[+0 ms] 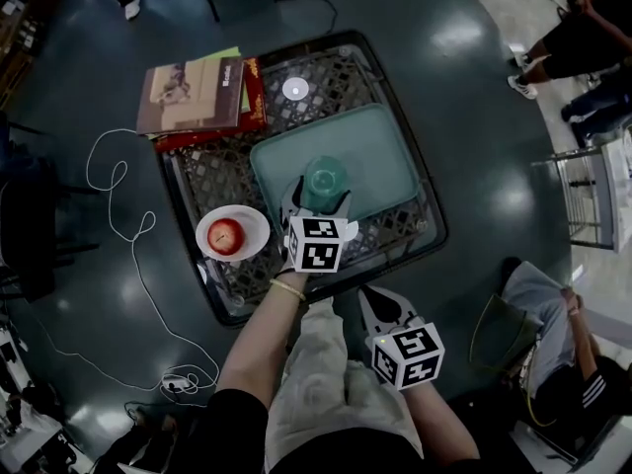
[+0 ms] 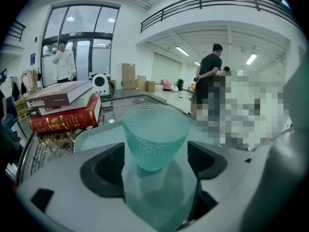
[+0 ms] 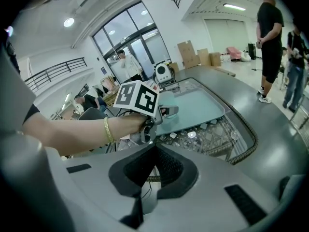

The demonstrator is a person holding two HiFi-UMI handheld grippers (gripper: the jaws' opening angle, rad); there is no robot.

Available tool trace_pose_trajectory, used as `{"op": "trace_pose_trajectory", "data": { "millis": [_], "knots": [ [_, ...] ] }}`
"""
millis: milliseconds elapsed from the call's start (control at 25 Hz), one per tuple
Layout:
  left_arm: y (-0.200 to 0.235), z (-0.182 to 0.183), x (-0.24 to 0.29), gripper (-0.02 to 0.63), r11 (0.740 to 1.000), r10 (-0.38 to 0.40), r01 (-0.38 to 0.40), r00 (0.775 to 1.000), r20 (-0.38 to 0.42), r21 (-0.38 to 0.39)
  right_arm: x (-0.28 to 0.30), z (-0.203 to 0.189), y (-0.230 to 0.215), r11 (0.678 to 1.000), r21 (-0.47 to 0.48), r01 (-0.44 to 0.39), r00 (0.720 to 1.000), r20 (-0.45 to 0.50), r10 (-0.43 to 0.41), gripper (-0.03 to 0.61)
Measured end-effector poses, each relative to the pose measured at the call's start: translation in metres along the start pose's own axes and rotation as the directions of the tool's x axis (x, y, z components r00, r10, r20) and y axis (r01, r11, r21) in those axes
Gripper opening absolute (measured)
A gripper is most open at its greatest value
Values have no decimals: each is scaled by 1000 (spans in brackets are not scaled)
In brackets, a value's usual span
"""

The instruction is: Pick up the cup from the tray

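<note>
A teal dimpled glass cup stands upright on the pale teal tray. My left gripper is at the cup's near side with its jaws wide apart. In the left gripper view the cup stands between the two dark pads, and neither pad presses on it. My right gripper hangs lower and nearer, off the tray, above the person's lap. In the right gripper view its pads meet with nothing between them, and the left gripper's marker cube shows ahead.
The tray lies on a dark mesh table. A stack of books sits at its far left, a white plate with a red apple at its near left. A white cable trails on the floor. People stand at the right.
</note>
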State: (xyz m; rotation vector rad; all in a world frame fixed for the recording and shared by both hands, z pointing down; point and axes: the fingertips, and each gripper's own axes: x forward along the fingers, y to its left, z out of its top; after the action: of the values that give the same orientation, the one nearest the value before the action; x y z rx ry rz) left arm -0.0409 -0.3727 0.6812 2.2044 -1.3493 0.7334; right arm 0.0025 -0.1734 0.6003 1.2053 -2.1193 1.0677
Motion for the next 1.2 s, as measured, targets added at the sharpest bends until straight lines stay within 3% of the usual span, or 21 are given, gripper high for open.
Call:
{"op": "trace_pose_trajectory", "data": {
  "millis": [560,1200],
  "knots": [
    [7,11,34,399,999,26,-27,999,26,40,5,-16,-10,999,33,18,999,-36,-16,2],
    [13,15,25,376,998,55,-56,998,24,20,-7,-12,-9,999,28,31,1000,-8,-31,2]
  ]
}}
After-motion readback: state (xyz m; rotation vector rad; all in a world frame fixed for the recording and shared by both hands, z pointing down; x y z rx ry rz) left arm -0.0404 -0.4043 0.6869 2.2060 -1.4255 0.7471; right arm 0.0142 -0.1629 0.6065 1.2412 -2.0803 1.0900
